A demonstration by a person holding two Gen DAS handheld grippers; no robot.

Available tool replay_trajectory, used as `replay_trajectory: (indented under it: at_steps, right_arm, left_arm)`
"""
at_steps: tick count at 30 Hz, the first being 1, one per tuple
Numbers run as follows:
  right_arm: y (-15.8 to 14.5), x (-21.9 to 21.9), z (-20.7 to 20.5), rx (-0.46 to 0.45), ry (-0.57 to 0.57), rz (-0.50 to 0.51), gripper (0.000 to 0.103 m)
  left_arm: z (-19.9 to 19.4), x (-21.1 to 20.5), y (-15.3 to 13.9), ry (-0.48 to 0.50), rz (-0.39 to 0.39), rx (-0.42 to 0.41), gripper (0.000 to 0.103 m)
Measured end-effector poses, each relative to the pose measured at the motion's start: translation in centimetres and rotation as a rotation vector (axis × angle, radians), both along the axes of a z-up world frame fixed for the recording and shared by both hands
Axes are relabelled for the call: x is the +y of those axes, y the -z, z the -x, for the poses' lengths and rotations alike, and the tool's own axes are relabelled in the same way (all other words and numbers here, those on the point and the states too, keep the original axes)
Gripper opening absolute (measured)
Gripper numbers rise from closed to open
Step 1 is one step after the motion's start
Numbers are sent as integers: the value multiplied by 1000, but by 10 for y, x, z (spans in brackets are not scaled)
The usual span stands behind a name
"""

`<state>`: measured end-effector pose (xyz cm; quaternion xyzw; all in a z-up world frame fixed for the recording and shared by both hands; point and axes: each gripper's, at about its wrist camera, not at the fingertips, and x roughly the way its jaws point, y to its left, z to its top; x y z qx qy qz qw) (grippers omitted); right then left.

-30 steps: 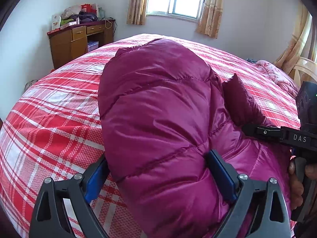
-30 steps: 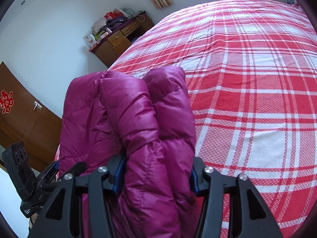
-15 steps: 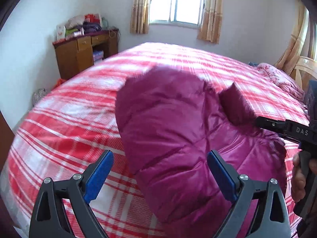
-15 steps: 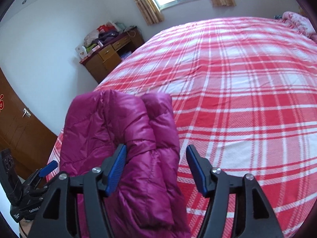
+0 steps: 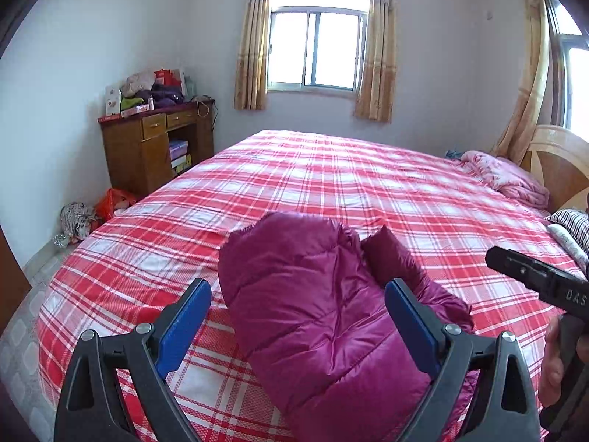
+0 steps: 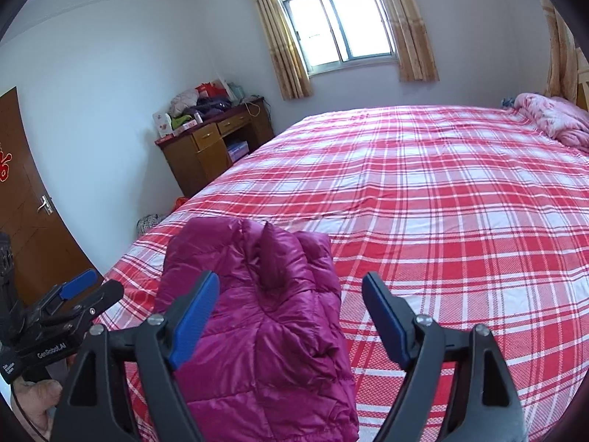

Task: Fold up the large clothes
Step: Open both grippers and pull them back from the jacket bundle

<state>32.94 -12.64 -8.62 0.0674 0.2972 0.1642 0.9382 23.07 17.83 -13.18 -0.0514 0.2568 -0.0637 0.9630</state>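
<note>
Fold looks set down: both grippers, left (image 5: 298, 324) and right (image 6: 291, 316), gape empty above the jacket (image 5: 320, 313); next, judge whether to tidy it.

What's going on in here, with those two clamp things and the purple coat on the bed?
A person holds a two-finger gripper in each hand and is folding a magenta puffer jacket on the red plaid bed. The jacket lies bundled in a folded heap near the bed's edge. The left gripper and right gripper are both open above it, fingers spread and gripping nothing.
</note>
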Motion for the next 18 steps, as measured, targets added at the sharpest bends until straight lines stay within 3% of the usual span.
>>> replay_trajectory:
  at_steps: [18]
  right_arm:
    - [-9, 7, 19, -25, -16, 16, 84]
  left_arm:
    - [11, 6, -13, -13, 23, -36, 96]
